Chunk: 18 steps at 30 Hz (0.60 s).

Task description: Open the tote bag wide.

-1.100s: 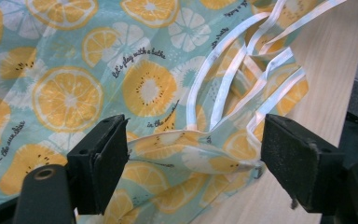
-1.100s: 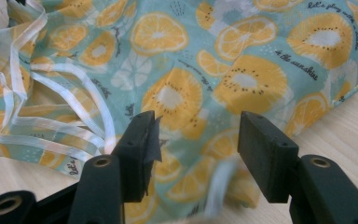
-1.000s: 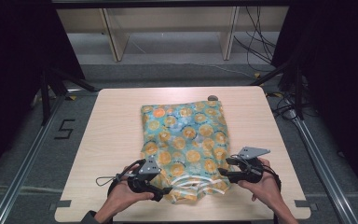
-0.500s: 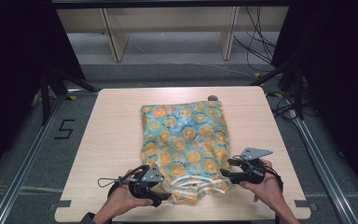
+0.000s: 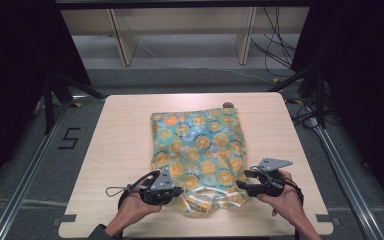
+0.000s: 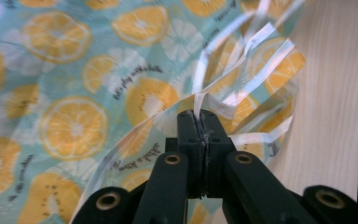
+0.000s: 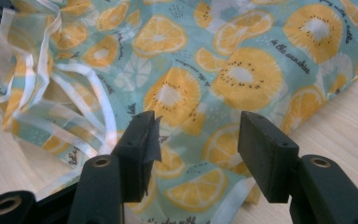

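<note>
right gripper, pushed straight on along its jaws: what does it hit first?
Most likely the citrus-print bag. The right gripper has open jaws poised over the bag's near edge, with printed fabric directly ahead between them. Depth is unclear, so it may already be skimming the fabric rather than short of it.

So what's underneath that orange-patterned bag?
The bag lies flat on the wooden table, whose bare top shows all around it. Anything directly beneath or inside is covered by the printed plastic.

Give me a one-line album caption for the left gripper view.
Left gripper, jaws just closed, pinches the clear edge of a fruit-print bag.
</note>
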Each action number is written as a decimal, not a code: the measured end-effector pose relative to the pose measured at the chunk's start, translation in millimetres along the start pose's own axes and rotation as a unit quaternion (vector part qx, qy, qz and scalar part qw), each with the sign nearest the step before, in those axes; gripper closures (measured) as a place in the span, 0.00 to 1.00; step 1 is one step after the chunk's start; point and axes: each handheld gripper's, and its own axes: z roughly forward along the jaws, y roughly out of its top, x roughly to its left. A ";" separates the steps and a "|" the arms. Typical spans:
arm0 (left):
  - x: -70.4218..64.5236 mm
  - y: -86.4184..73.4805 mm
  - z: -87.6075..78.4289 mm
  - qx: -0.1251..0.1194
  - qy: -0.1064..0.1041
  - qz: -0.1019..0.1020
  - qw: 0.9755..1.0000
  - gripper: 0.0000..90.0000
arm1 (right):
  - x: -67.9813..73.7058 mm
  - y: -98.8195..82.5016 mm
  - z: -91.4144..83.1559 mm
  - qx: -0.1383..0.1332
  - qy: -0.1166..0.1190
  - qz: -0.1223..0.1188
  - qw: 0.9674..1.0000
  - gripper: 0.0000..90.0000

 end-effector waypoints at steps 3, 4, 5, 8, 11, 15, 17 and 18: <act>4.9 2.2 -5.9 -0.018 0.000 -0.021 1.000 0.98 | 0.3 0.8 -1.4 0.000 0.002 0.000 1.000 0.53; 6.2 3.2 -7.1 -0.021 -0.003 -0.027 0.999 0.98 | 0.3 0.8 -1.4 0.000 0.002 0.000 1.000 0.53; 6.8 4.0 -7.6 -0.026 -0.006 -0.030 0.999 0.98 | 1.3 0.6 -1.3 0.001 0.006 0.007 1.000 0.53; 7.9 8.2 -10.5 -0.037 -0.018 -0.042 0.998 0.99 | 0.7 0.7 -0.9 -0.005 0.003 0.000 1.000 0.53; 8.3 12.8 -15.2 -0.043 -0.017 -0.049 0.998 0.99 | 1.9 2.5 -2.7 -0.005 0.004 0.003 1.000 0.53; 14.1 14.0 -17.9 -0.040 -0.019 -0.061 0.997 0.98 | 1.5 4.4 -3.9 -0.007 0.006 0.000 1.000 0.53; 14.8 13.2 -17.7 -0.038 -0.017 -0.070 0.997 0.98 | 3.5 4.6 -3.7 -0.006 0.005 0.003 1.000 0.53; 16.1 13.3 -17.5 -0.036 -0.020 -0.060 0.997 0.98 | 3.6 4.8 -3.4 -0.008 0.005 0.000 1.000 0.53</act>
